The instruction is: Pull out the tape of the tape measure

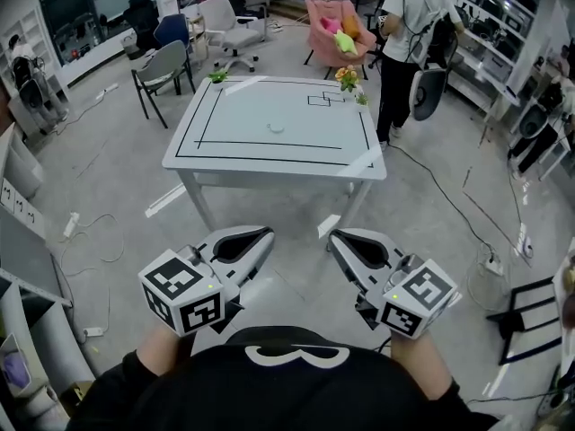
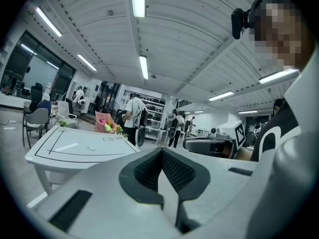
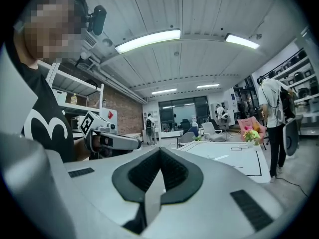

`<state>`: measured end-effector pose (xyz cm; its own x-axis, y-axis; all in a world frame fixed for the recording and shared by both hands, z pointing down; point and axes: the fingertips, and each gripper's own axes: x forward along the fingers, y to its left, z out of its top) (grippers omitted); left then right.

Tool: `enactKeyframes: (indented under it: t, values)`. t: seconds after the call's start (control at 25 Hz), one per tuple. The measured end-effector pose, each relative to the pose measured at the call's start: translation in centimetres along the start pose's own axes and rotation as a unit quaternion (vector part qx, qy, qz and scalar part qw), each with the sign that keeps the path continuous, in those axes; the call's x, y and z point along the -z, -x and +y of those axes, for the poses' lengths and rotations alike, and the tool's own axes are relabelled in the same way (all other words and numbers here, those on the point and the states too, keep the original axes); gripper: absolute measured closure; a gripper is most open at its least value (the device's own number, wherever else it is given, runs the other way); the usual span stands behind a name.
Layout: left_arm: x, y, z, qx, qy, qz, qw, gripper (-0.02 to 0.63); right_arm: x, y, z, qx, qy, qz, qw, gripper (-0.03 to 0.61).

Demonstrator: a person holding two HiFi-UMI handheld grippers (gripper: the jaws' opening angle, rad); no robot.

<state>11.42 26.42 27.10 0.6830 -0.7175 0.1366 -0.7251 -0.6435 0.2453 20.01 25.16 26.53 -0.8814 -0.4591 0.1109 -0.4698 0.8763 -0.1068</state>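
Most of the head view is grey floor (image 1: 117, 196), strewn with a few cables. On it stands a white table (image 1: 269, 155) marked with black lines, just ahead of the person wearing the camera. Behind the table's far right corner a person (image 1: 409, 16) stands in a white top and black trousers. A pink armchair (image 1: 316, 16), a white office chair (image 1: 225, 16) and a grey chair (image 1: 166, 61) stand round the far end.

The left gripper (image 1: 266, 233) and the right gripper (image 1: 333, 236) are held side by side over the floor, short of the table's near edge and apart from each other. On each, the jaws are closed tip to tip, with nothing between them.

A bunch of orange flowers (image 1: 348, 77) sits at the table's far right corner and a small green plant (image 1: 217, 76) at the far left. A small pale disc (image 1: 276, 127) lies near the middle of the table, well apart from both grippers; it is too small to tell whether this is the tape measure.
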Motion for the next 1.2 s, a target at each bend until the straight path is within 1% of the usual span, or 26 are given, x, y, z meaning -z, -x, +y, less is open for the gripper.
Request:
enactKeyframes:
  t: [0.08,0.28,0.32,0.44,0.6,0.76,0.8,1.04,1.2]
  values:
    - [-0.1,-0.5,0.2,-0.001,-0.005,0.001,1.0,0.606,-0.1,0.2,-0.9,0.011,0.0,-0.002,1.0,0.575]
    - [-0.4,-1.8,0.6,0.001,-0.005,0.006,1.0,0.604,0.3,0.9,-3.2,0.036,-0.025,-0.007,0.999,0.565]
    - [-0.4,-1.9,0.6,0.002,-0.005,0.009,0.9999,0.599,0.4,1.1,-3.4,0.038,-0.027,-0.008,0.999,0.549]
    - [-0.2,-2.4,0.5,0.005,-0.006,0.018,0.9998,0.551,0.4,1.7,-3.8,0.044,-0.026,-0.012,0.999,0.502]
    - [0.4,-2.5,0.8,0.003,0.008,0.022,0.9997,0.518,1.0,2.0,-4.0,0.047,-0.03,-0.01,0.998,0.444]
    - [0.7,-1.7,1.8,-0.01,0.023,0.021,0.9995,0.494,1.4,1.0,-3.5,0.039,-0.027,-0.004,0.999,0.372]
    - [0.8,-1.4,2.1,-0.016,0.024,0.021,0.9994,0.485,1.3,0.9,-3.5,0.039,-0.025,-0.004,0.999,0.362]
    - [0.3,0.1,4.8,-0.049,0.029,0.007,0.9983,0.437,1.1,0.2,-4.3,0.049,-0.013,-0.011,0.999,0.33]
    - [0.8,0.1,7.4,-0.06,0.03,0.005,0.9977,0.417,2.0,-1.7,-5.6,0.053,-0.01,0.001,0.999,0.315]
